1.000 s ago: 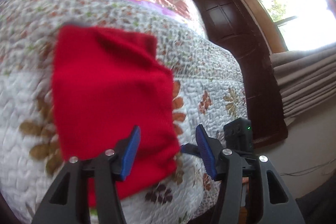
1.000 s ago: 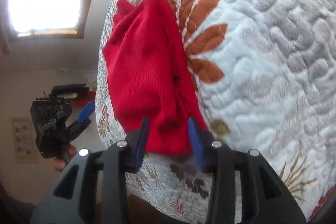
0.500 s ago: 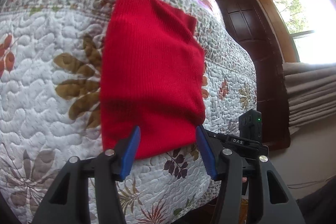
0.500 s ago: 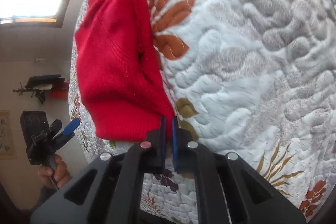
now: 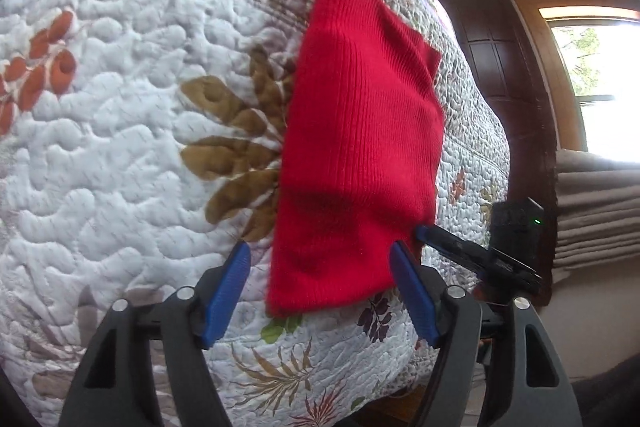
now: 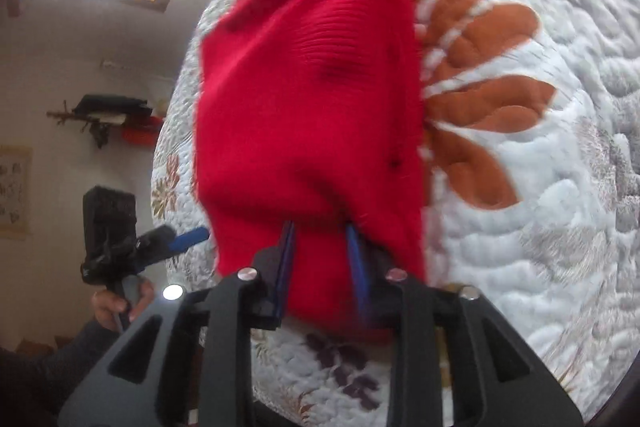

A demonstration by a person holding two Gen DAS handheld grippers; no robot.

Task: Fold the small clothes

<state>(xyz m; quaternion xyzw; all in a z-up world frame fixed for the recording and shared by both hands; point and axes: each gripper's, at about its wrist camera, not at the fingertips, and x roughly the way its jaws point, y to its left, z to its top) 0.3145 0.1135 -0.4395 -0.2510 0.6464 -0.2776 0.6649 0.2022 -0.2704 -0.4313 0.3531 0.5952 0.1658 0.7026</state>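
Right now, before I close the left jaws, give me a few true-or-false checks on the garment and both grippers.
1. The left gripper has its jaws wide open. True.
2. The red garment lies on a bare wooden table. False: it lies on a floral quilt.
3. Red fabric sits between the jaws of the right gripper. True.
4. Two garments lie on the quilt. False: only the red one shows.
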